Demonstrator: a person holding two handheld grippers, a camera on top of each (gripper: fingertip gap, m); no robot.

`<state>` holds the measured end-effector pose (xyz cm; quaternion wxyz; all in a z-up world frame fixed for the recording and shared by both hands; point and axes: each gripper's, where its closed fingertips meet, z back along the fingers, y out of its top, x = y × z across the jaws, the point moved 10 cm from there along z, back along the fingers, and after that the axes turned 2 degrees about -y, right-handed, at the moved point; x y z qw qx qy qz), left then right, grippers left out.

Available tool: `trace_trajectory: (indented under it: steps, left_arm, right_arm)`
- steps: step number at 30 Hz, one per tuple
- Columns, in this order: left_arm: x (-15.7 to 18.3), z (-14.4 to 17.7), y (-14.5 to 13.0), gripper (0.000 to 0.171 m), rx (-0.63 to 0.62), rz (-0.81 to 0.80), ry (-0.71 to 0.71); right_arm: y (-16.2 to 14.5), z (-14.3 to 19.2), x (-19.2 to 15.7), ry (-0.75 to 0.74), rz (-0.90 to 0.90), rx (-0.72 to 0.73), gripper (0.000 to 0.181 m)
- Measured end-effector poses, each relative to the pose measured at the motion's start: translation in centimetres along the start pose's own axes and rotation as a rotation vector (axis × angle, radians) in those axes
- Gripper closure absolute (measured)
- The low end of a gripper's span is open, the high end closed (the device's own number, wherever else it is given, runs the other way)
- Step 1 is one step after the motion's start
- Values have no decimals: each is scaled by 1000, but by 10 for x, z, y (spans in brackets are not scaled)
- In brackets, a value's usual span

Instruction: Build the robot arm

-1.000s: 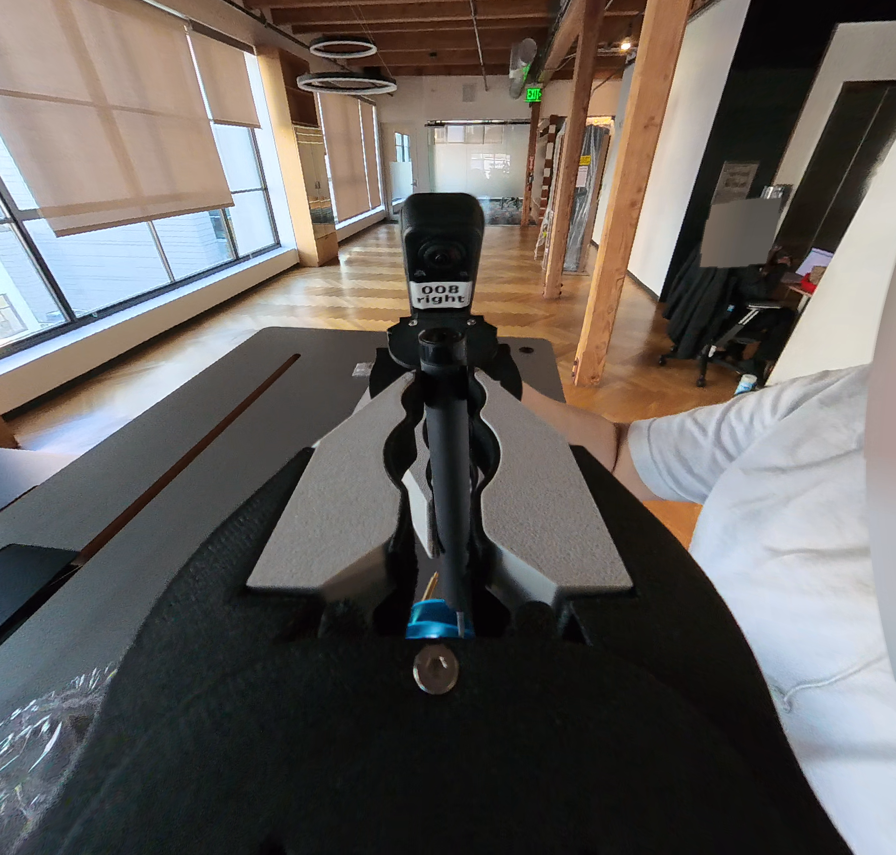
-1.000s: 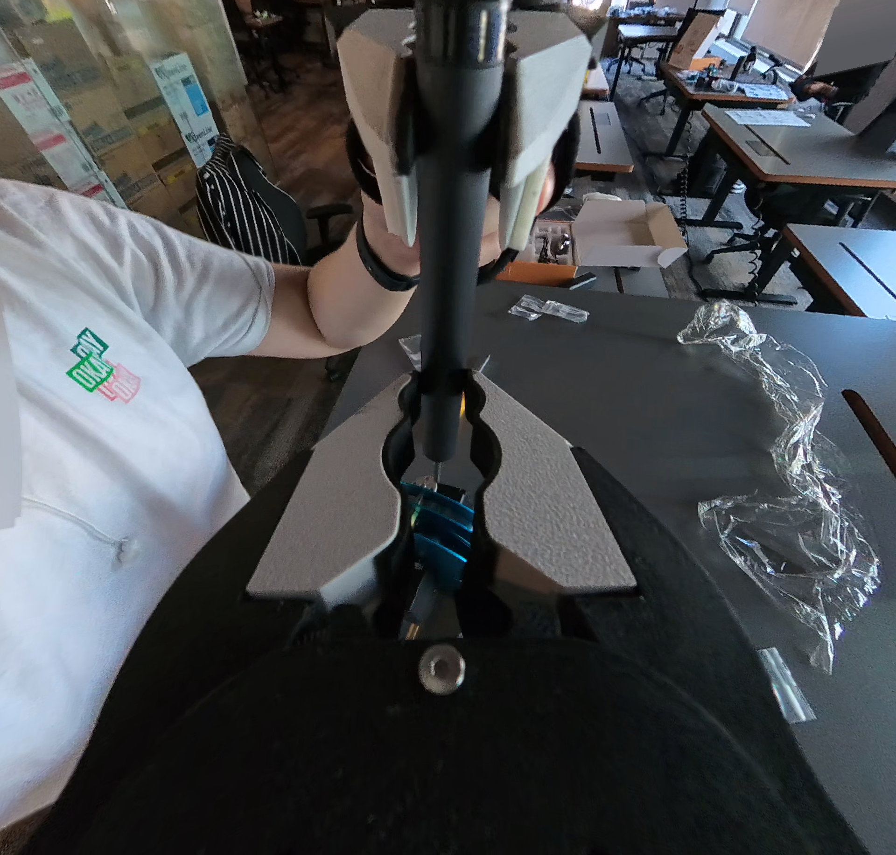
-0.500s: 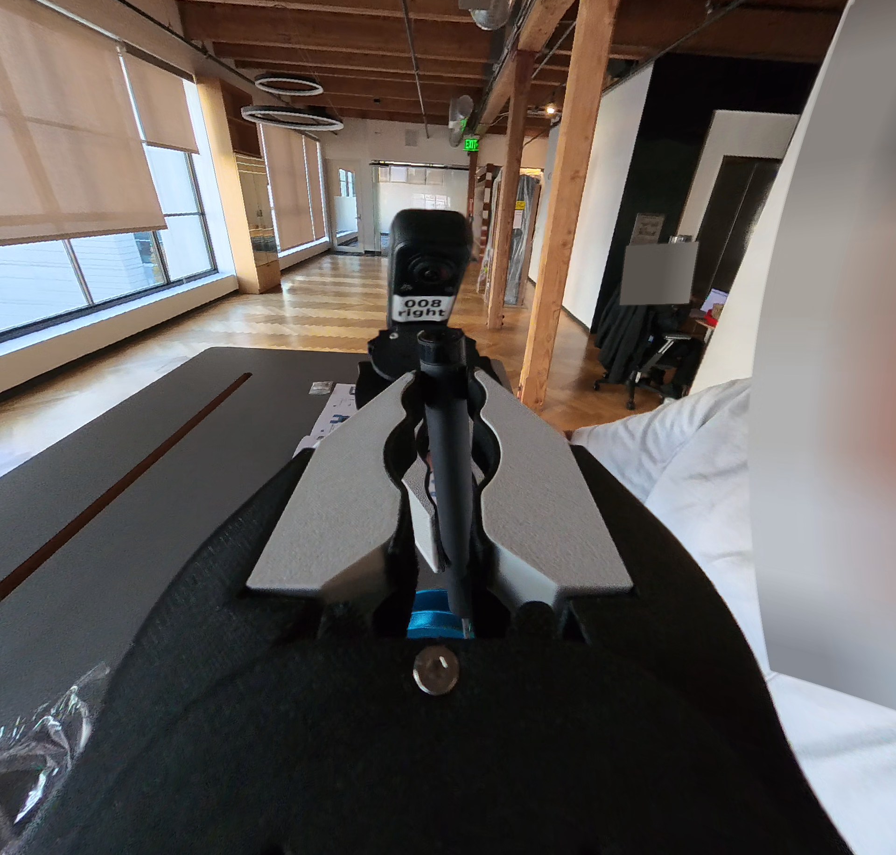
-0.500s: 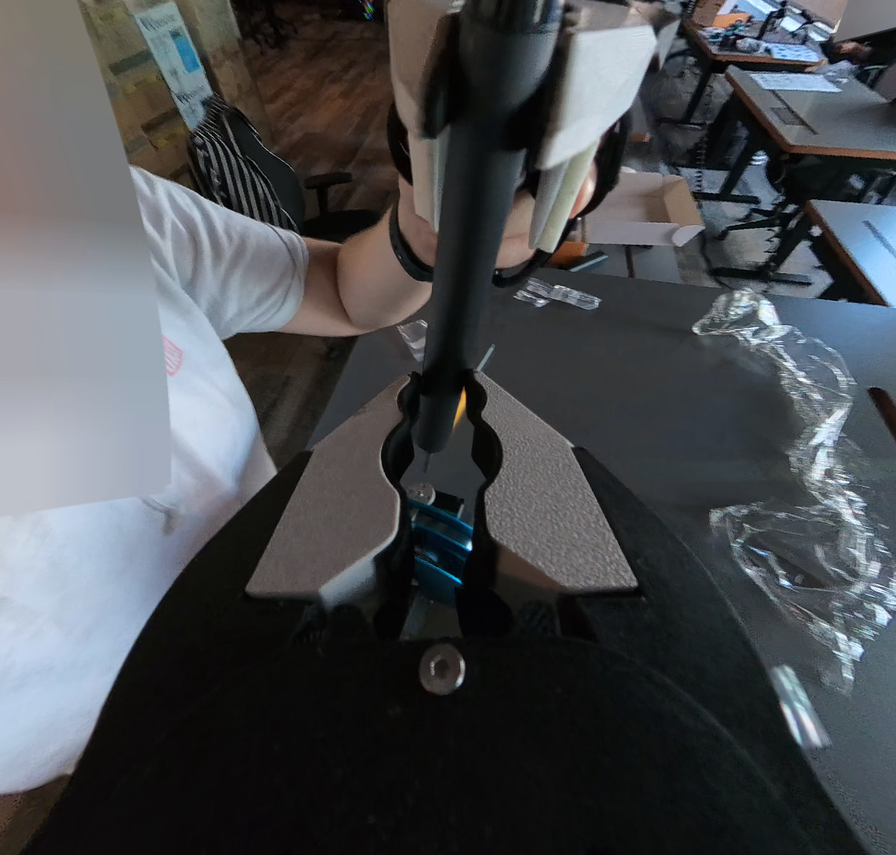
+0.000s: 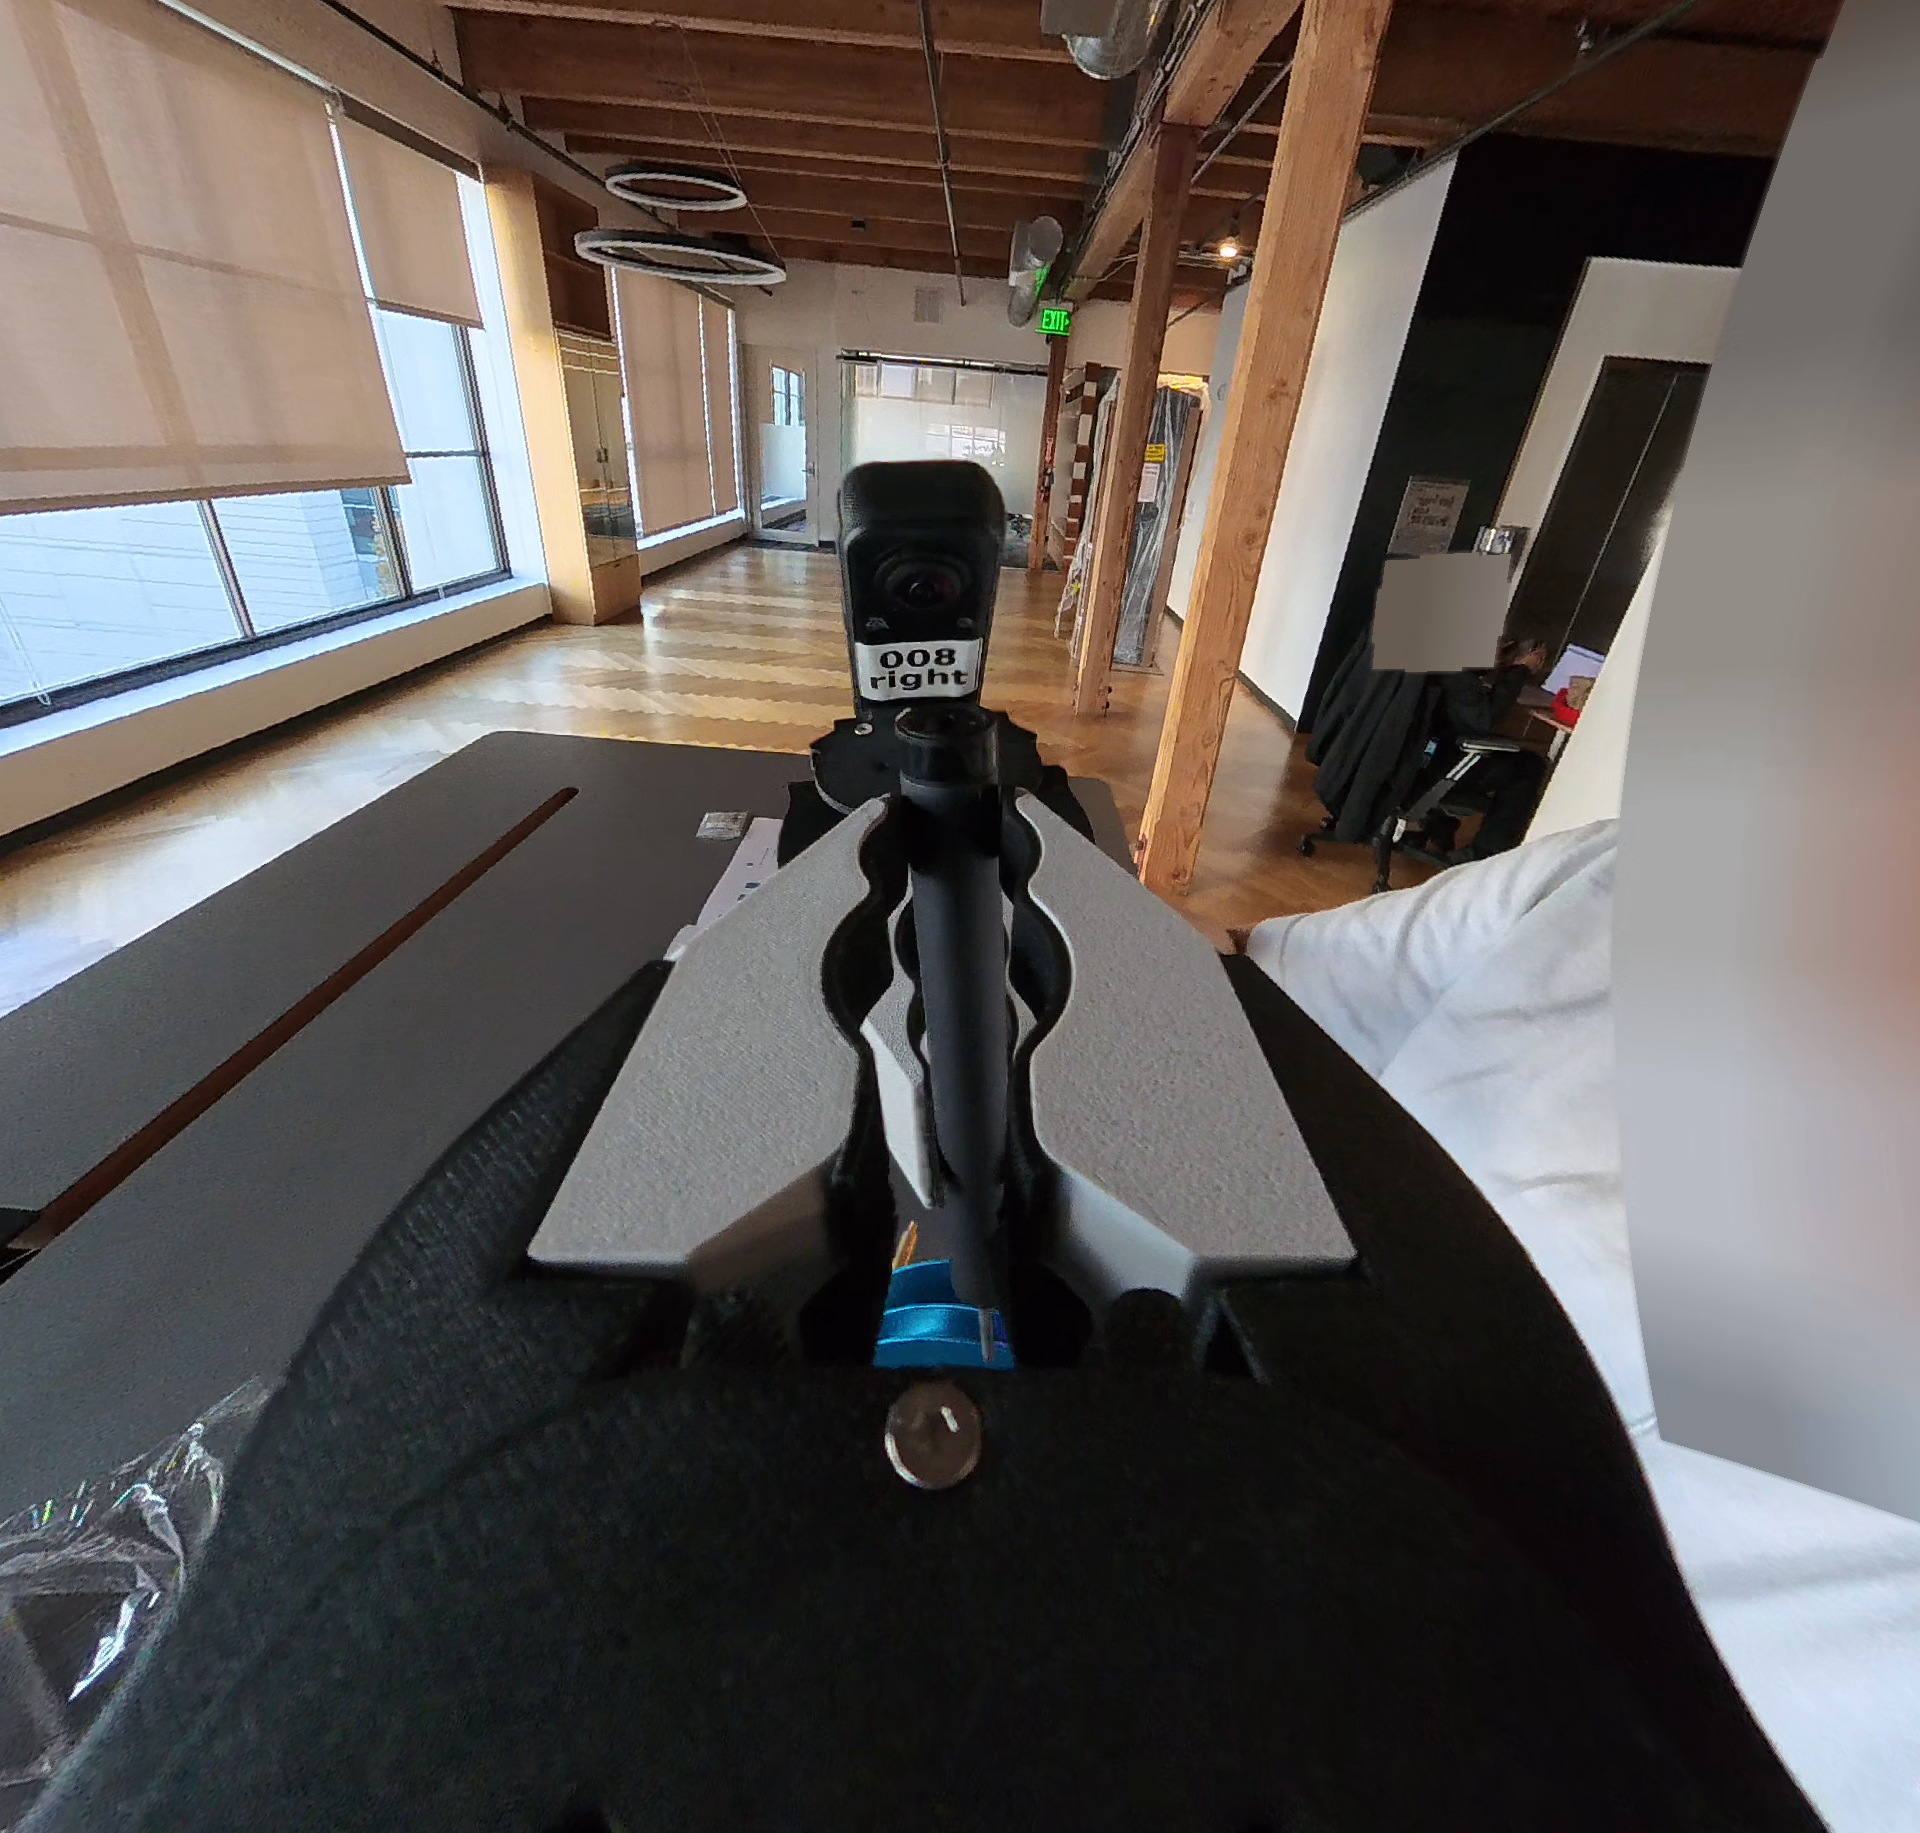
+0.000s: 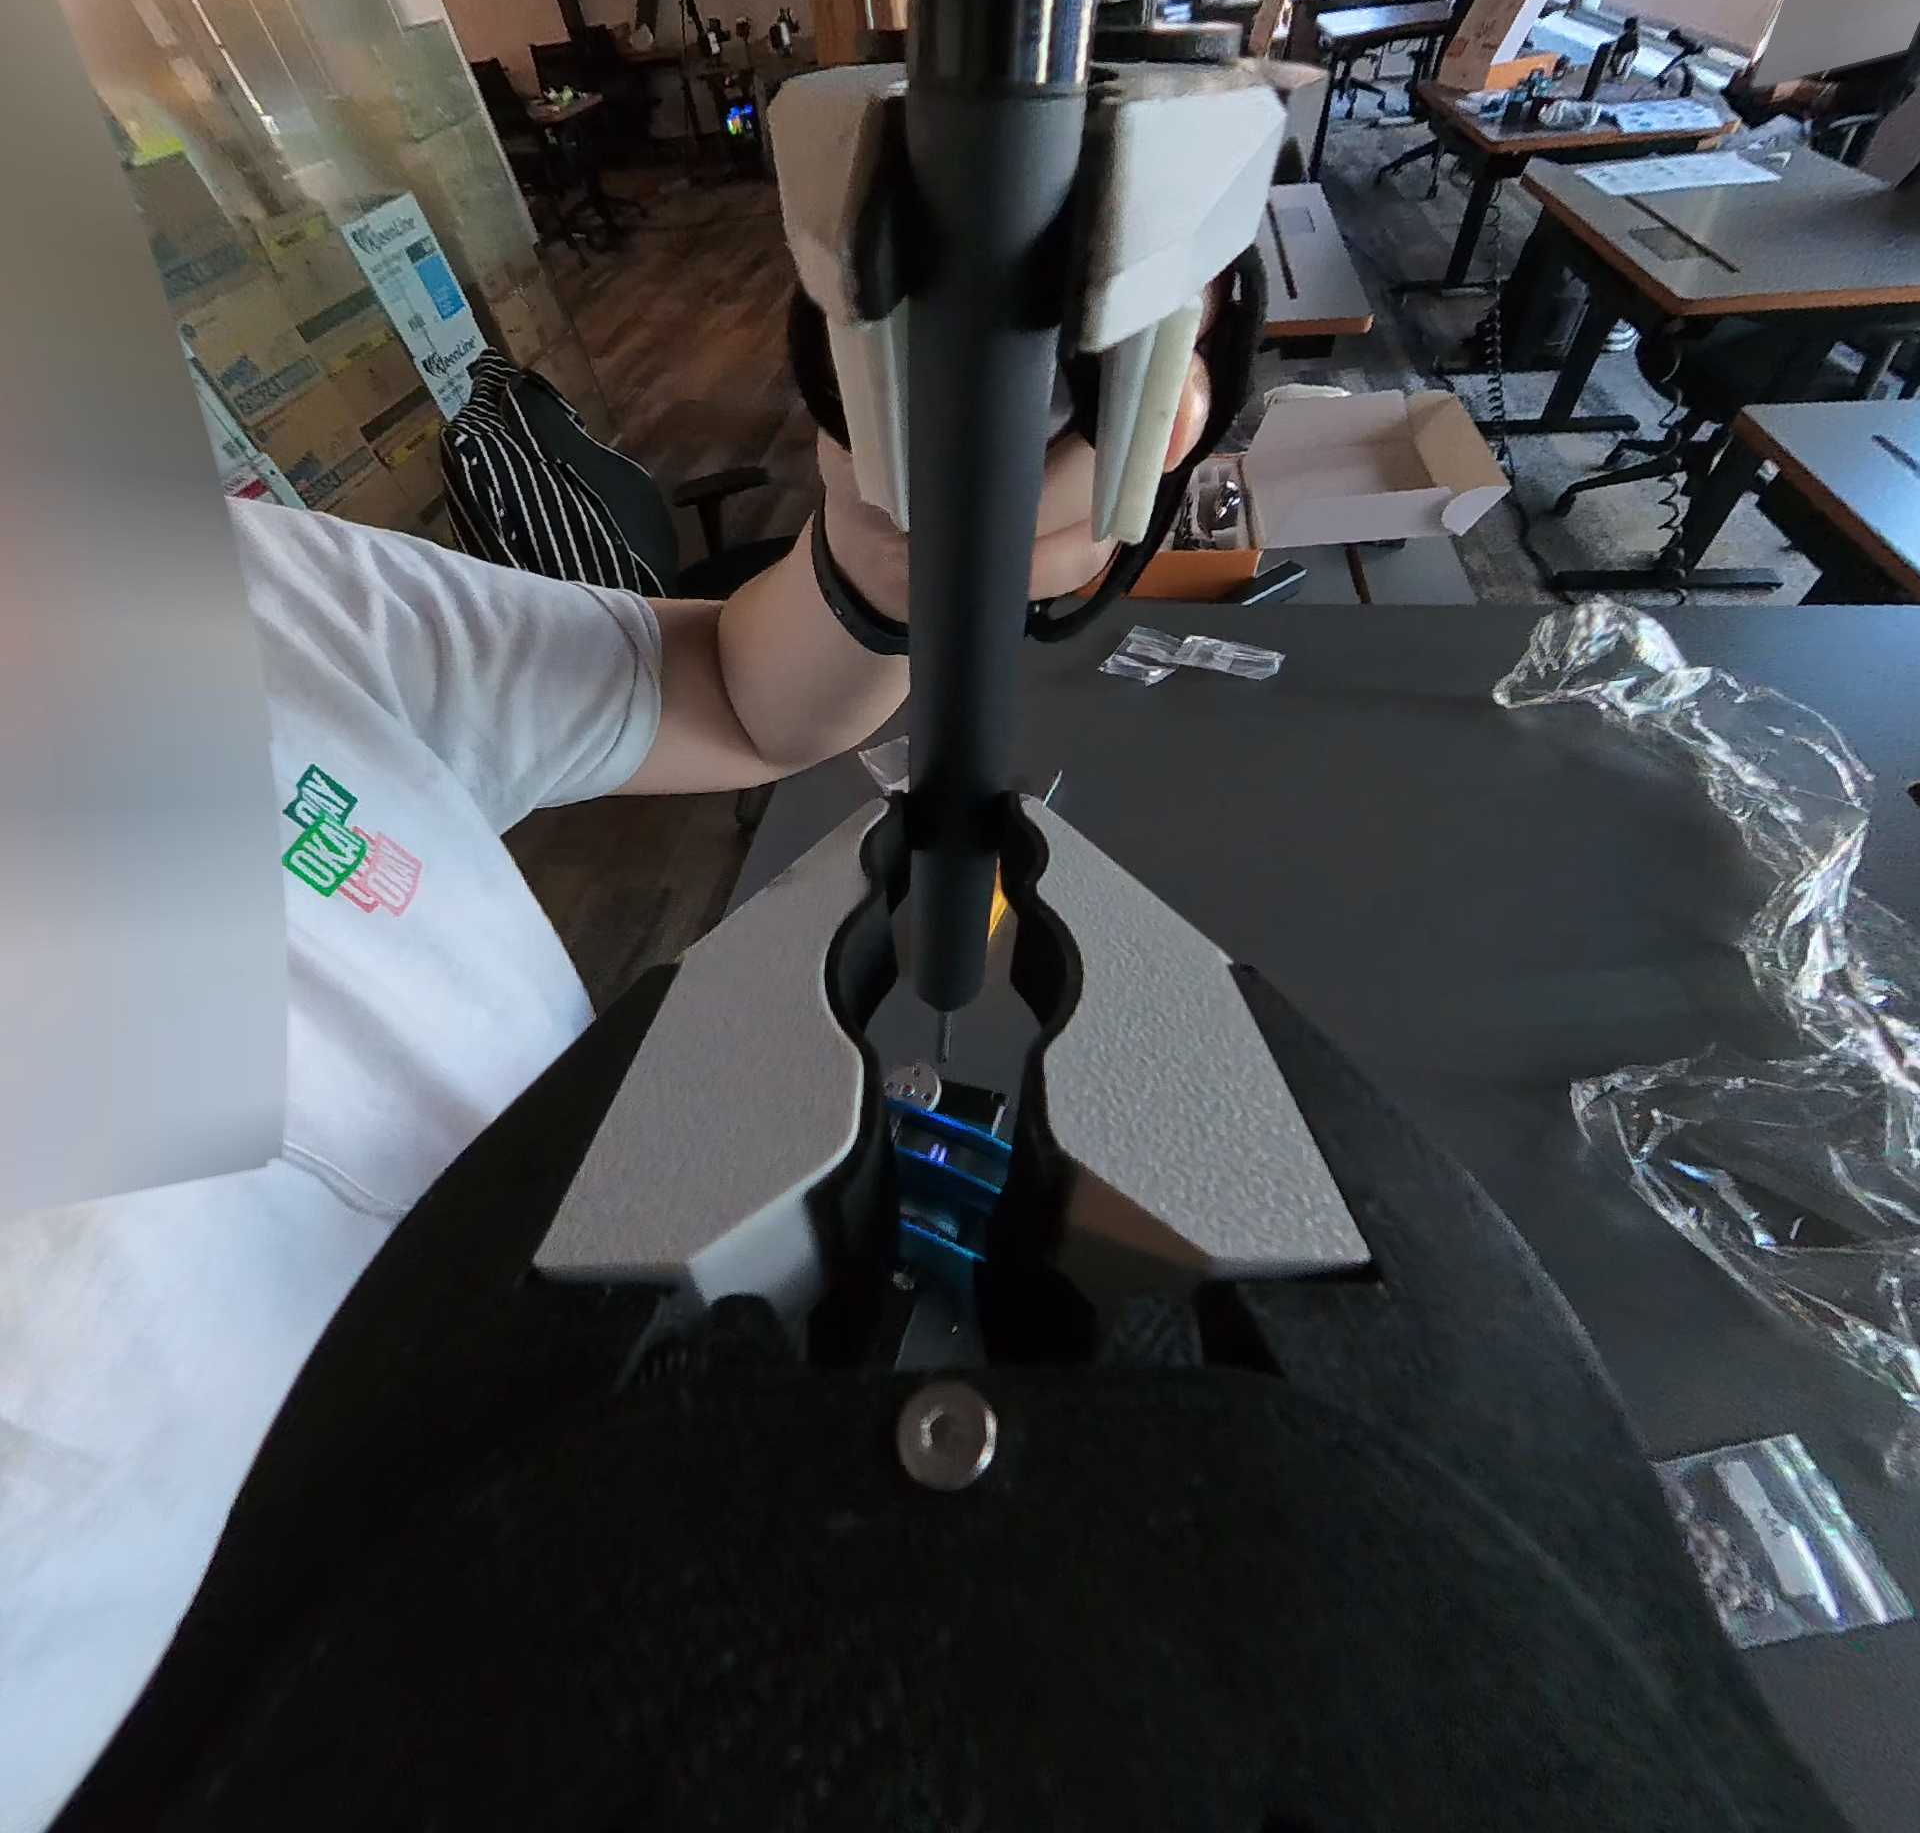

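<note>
Two grippers nose to nose over the dark table (image 6: 1351, 848). The left gripper (image 6: 1003, 516) comes in from above with its pads pressed tight on either side of a slim dark screwdriver (image 6: 966, 640), gripping it along the upper barrel, cap end up. The barrel runs down into the mouth of the right gripper (image 6: 951, 817), and the fine metal tip hangs just above a small silver disc (image 6: 914, 1087).

That disc sits on top of a blue finned part (image 6: 945, 1191), which is wedged deep between the right gripper's fingers, close to their base — closed on it, by the look of things. From the left wrist view the tip seems to lie right over the blue metal, but whether it touches I cannot tell.

With a tip that thin over a part that small, what counts is the barrel staying square to the disc and both grips firm — any tilt and the point would likely skate off.

Around them: crumpled clear plastic wrap (image 6: 1766, 900) to the right, a small clear bag (image 6: 1195, 656) near the far edge, an open cardboard box (image 6: 1351, 474) behind, a white sleeve (image 6: 447, 661) at the left.
</note>
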<state>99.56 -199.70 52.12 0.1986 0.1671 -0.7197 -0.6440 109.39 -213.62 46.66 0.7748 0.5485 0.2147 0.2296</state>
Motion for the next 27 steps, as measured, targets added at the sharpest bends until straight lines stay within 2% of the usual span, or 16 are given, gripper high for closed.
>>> trace_trajectory:
  steps: [3,9,14,22,27]
  left_arm:
    - [3,-2,-1,158,-10,-11,-5]
    - [5,-4,-2,158,-29,-23,1]
    - [7,0,-3,158,-46,-3,-7]
    - [7,-4,-22,157,-77,0,-23]
    - [10,7,-31,157,-16,-20,-27]
  right_arm:
    - [-2,-2,-1,9,56,10,165]
    - [-1,-4,-1,-13,40,-21,166]
    - [-8,-6,-3,4,15,44,166]
    - [-20,-14,-10,-34,38,-32,165]
    - [-25,-14,-10,-20,28,-46,165]
